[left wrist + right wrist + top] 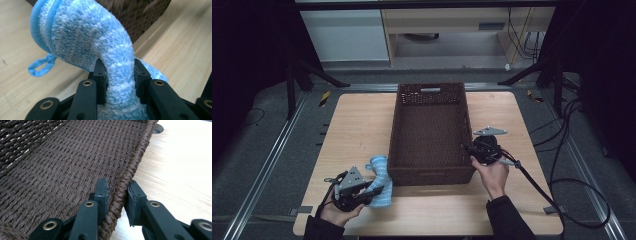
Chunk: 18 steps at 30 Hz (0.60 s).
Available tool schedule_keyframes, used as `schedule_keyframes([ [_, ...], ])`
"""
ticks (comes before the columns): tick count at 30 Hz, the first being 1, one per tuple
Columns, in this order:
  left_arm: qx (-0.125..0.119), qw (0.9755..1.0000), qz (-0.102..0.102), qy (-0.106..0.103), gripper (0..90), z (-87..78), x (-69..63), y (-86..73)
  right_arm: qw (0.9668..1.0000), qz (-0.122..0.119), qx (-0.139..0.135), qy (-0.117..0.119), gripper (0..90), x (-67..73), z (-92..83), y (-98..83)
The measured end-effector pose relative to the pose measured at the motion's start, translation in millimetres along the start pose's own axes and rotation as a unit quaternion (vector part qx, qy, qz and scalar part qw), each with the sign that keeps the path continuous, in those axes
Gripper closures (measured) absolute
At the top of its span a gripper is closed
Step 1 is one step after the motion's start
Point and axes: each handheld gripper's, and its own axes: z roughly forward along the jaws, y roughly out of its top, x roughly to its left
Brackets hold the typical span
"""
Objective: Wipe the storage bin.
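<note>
Nothing here carries a brand, label or any writing you could read: the blue fleecy sock point(100, 50) and the brown woven basket point(430, 127) are both plain.

Your left gripper point(374, 191), at the lower left of the high view, has its jaws clamped on the sock, nearly closed, with the fabric squeezed thin between the pads. In the left gripper view the sock rises from between the jaws at the bottom centre and bends over toward the upper left, where its ribbed cuff and a small blue loop point(41, 66) show. In the high view the sock lies on the wooden table point(357, 125), its long axis running from the jaws up and slightly left, ending just beside the basket's lower left corner.

Your right gripper point(468, 150), right of centre in the high view, straddles the basket's right-hand rim near its lower right corner. In the right gripper view one jaw sits inside the wall and the other outside, set close about the braided rim point(130, 173); the inner pad lies against the weave, while a thin gap shows at the outer pad, so you cannot tell whether the grip is firm.

The basket stands at the middle of the table, its long axis running from bottom to top of the high view.
</note>
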Motion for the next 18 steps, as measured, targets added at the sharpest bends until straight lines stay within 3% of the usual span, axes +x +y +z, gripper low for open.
schedule_keyframes([
  [7,0.060,0.9982,-0.004,-0.006,69.7,21.8,3.0,-11.1,1.0000,0.008,0.000,-0.001,75.0,-0.2,0.4,0.1],
  [9,0.048,0.9988,-0.005,-0.005,69.7,18.2,2.5,-9.1,1.0000,0.008,0.000,-0.001,75.0,-0.2,0.4,0.1],
  [12,0.010,0.9999,0.002,0.002,69.7,5.2,-0.1,-1.3,1.0000,0.007,0.001,-0.001,74.9,-0.4,0.3,0.2],
  [14,-0.021,0.9997,0.005,0.007,69.7,-5.9,-1.9,5.9,1.0000,0.006,0.001,0.000,74.9,-0.5,0.3,0.3],
  [18,-0.049,0.9986,0.009,0.016,69.7,-16.7,-2.8,12.7,1.0000,0.006,0.001,0.000,74.8,-0.7,0.4,0.3],
])
